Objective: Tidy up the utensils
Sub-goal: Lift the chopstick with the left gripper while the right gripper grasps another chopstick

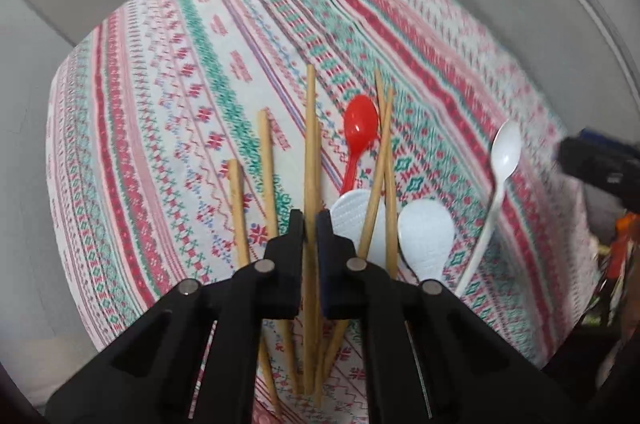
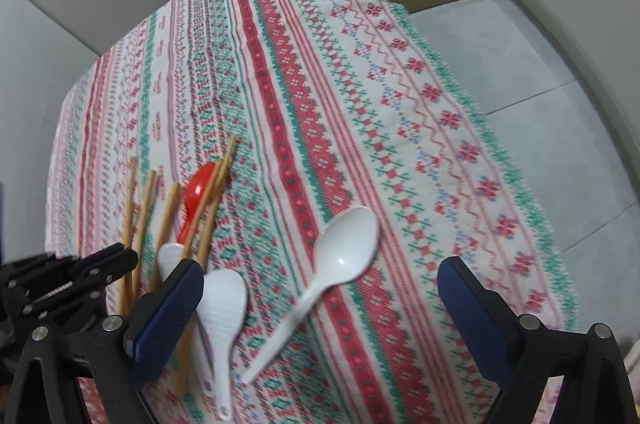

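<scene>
Spoons (image 1: 505,160) and rice paddles (image 1: 427,238) crowded chopsticks mid-tablecloth (image 1: 160,104), left gripper (image 1: 310,224) clamped one chopstick (image 1: 310,144), right gripper (image 2: 320,284) spread wide over white spoon.

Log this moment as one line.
left gripper: shut on chopstick | right gripper: open above white spoon | tablecloth

Glossy plastic red spoon (image 1: 360,128), matt wooden chopsticks (image 1: 310,144), woven patterned tablecloth (image 2: 304,72).
</scene>
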### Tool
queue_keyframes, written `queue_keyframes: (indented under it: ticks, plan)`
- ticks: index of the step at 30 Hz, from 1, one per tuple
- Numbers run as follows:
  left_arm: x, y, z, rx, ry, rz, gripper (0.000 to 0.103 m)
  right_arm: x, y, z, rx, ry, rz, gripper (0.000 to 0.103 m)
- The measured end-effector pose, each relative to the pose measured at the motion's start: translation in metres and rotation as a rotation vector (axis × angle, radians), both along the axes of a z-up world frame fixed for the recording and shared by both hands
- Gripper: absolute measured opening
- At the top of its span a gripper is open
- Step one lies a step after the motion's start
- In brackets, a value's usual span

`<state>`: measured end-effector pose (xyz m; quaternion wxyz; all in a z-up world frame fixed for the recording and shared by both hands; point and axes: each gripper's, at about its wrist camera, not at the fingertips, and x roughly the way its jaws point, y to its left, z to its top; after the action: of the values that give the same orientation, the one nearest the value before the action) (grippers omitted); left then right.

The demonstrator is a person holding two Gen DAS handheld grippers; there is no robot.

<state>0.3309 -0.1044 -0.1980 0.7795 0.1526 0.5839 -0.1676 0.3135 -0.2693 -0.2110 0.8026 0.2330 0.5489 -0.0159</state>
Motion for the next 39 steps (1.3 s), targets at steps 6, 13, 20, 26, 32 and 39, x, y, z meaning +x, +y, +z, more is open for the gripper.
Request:
queue_keyframes:
  ticks: [6, 13, 20, 26, 32, 39]
  plan:
    - [-0.032, 0.033, 0.043, -0.12, -0.08, 0.079, 0.007, 0.02, 0.011, -0.018, 0.139, 0.0, 0.001, 0.08]
    - [-0.074, 0.073, 0.086, -0.179, -0.209, 0.126, 0.007, 0.038, 0.034, -0.036, 0.218, 0.01, 0.019, 0.044]
    - [-0.105, 0.105, 0.109, -0.285, -0.288, 0.166, 0.007, 0.064, 0.039, -0.049, 0.265, 0.014, -0.047, 0.04]
    - [-0.109, 0.115, 0.114, -0.308, -0.315, 0.182, 0.007, 0.082, 0.048, -0.063, 0.225, 0.034, -0.065, 0.038]
    - [-0.113, 0.122, 0.116, -0.35, -0.318, 0.198, 0.007, 0.089, 0.056, -0.071, 0.186, 0.027, -0.063, 0.022]
    - [-0.116, 0.123, 0.114, -0.344, -0.326, 0.211, 0.007, 0.083, 0.056, -0.062, 0.14, 0.006, -0.048, 0.01]
